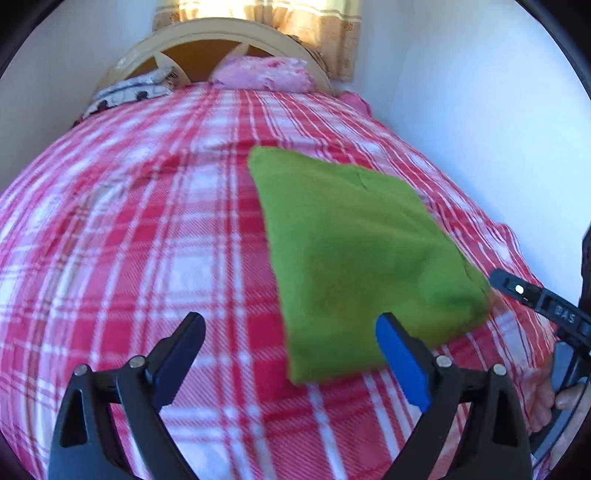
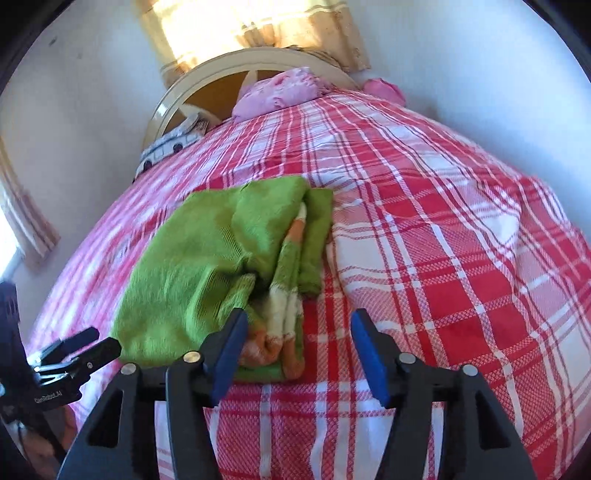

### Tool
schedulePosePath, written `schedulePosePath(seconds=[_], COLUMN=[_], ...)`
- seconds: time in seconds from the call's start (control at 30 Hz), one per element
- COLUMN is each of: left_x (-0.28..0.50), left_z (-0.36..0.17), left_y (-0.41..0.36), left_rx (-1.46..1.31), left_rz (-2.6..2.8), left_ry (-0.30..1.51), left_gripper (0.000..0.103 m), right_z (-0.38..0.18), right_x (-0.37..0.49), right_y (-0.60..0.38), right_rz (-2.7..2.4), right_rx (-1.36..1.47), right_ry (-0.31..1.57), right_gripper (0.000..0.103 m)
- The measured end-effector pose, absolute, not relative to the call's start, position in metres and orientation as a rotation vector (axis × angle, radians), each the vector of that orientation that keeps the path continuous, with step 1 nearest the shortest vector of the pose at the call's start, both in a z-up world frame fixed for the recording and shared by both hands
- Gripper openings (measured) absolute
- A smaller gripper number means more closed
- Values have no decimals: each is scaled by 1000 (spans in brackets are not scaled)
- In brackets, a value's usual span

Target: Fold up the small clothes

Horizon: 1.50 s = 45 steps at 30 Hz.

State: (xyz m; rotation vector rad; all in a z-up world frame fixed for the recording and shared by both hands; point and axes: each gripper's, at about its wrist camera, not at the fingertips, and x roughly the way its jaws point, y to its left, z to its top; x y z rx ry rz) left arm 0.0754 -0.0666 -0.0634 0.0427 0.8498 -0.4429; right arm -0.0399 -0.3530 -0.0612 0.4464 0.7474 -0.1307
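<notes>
Bed (image 1: pixel 147 229) with red plaid blanket fills both views. Green garment (image 1: pixel 354 251) lies folded flat on it, right of centre toward the wall; striped orange-white layer (image 2: pixel 286 314) sticks out at one edge. Left gripper (image 1: pixel 290 350) fingers wide, empty, near garment's corner. Right gripper (image 2: pixel 299 354) fingers apart, nothing held. Risk: loose striped edge may spring open, or a finger snags the soft blanket and drags the fold.

Red-and-white plaid blanket (image 1: pixel 147 229) covering bed; pink floral pillow (image 1: pixel 264 74) and black-and-white patterned cloth (image 1: pixel 129 90) at head edge; cream arched wooden headboard (image 1: pixel 221 31); yellow curtain (image 1: pixel 325 33).
</notes>
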Motion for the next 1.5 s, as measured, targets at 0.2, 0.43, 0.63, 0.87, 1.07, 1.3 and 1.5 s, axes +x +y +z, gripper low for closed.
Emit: schedulePosePath(seconds=[0.2, 0.43, 0.63, 0.87, 1.07, 1.3, 1.5], left_x=[134, 182, 189, 184, 188, 183, 183], left_z=[-54, -75, -99, -106, -109, -110, -110], left_y=[-69, -102, -111, -113, -114, -117, -117], left_rx=[-87, -101, -135, -136, -136, -105, -102], left_rz=[-444, -435, -447, -467, -473, -469, -468], left_ry=[878, 953, 1006, 986, 982, 948, 931], left_gripper=[90, 88, 89, 89, 89, 91, 91], right_z=[-54, -61, -75, -103, -106, -107, -105], right_x=[-13, 45, 82, 89, 88, 86, 88], right_y=[-372, -385, -384, -381, -383, -379, -378], right_rz=[-107, -97, -124, -97, -81, -86, -94], right_rx=[518, 521, 463, 495, 513, 488, 472], right_ry=[719, 772, 827, 832, 817, 800, 803], right_gripper=[60, 61, 62, 67, 69, 71, 71])
